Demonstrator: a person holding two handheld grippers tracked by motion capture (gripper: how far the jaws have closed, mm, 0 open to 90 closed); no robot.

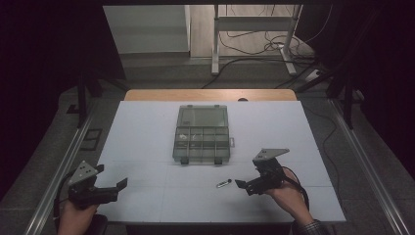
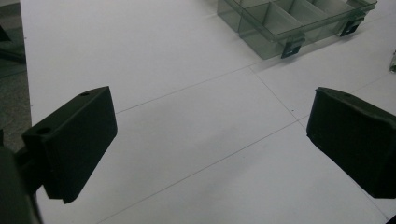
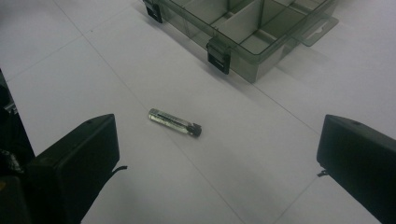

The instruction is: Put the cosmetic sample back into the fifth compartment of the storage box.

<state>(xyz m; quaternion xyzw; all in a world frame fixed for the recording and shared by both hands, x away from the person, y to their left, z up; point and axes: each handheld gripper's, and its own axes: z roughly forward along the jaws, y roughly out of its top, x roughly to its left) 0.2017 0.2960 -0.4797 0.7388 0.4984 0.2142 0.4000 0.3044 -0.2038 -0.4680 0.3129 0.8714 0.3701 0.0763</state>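
White table (image 1: 147, 127): open compartment box (image 1: 201, 134), small vial (image 3: 174, 122) near right hand-held gripper (image 1: 241, 184) (both hand-held grippers wide open, empty).

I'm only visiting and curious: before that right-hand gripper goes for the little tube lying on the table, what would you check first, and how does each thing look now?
1. Right gripper open wide enough: ok, jaws stand far apart.
2. Small tube lies free on the table, touching nothing: ok.
3. Tube lies ahead, between the jaws' lines: ok.
4. Organizer box open, lid laid back: ok.
5. Left gripper apart from the tube, open and empty: ok.
6. Which compartment is meant for the tube: cannot tell.
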